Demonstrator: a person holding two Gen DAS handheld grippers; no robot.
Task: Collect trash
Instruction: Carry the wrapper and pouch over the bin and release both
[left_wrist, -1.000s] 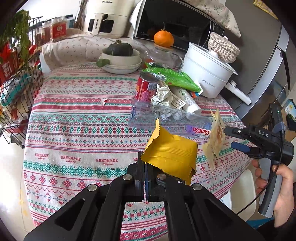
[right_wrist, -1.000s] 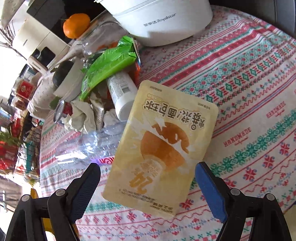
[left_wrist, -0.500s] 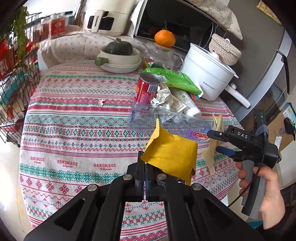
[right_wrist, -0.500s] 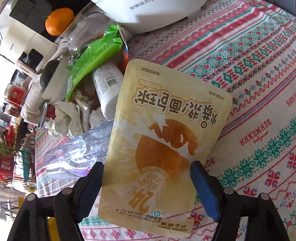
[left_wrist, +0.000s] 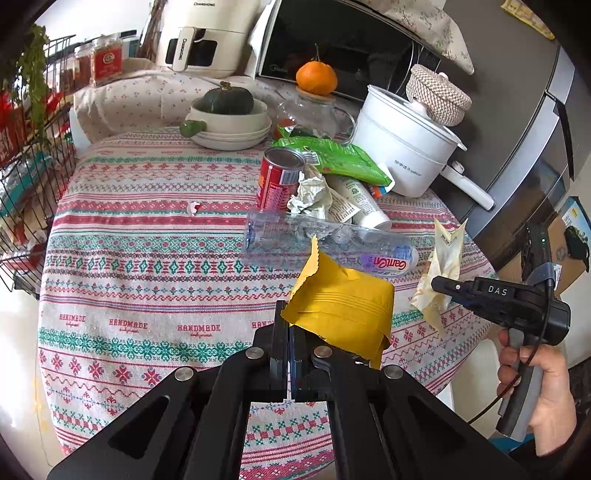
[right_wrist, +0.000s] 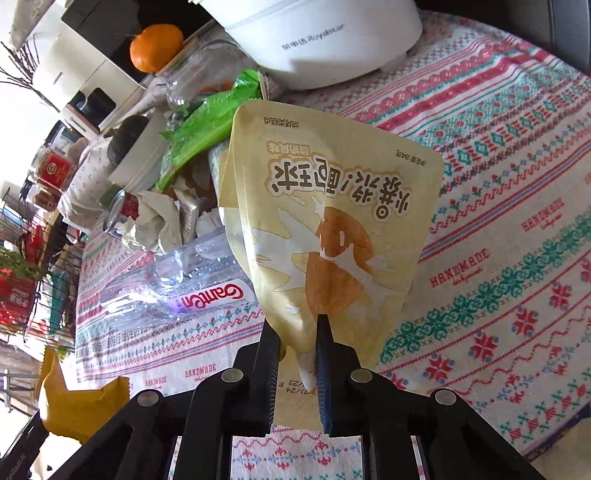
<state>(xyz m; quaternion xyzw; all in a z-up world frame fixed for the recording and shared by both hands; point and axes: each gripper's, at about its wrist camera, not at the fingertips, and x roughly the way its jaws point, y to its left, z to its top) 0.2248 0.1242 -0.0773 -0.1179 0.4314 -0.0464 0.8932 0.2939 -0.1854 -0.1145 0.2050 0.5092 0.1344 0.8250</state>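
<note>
the left gripper (left_wrist: 289, 332) has its jaws pressed together on a corner of a crumpled yellow wrapper (left_wrist: 341, 308), held above the near edge of the round table (left_wrist: 147, 258). the right gripper (right_wrist: 297, 354) is nearly closed, pinching the bottom of a pale yellow snack pouch (right_wrist: 332, 229) lifted off the patterned tablecloth (right_wrist: 517, 184) at the table's right edge. a crushed clear plastic bottle (left_wrist: 325, 243), red can (left_wrist: 279, 177), crumpled paper (left_wrist: 312, 194) and green bag (left_wrist: 332, 158) lie clustered toward the far right of the table, beside the white electric pot (left_wrist: 402, 151).
</note>
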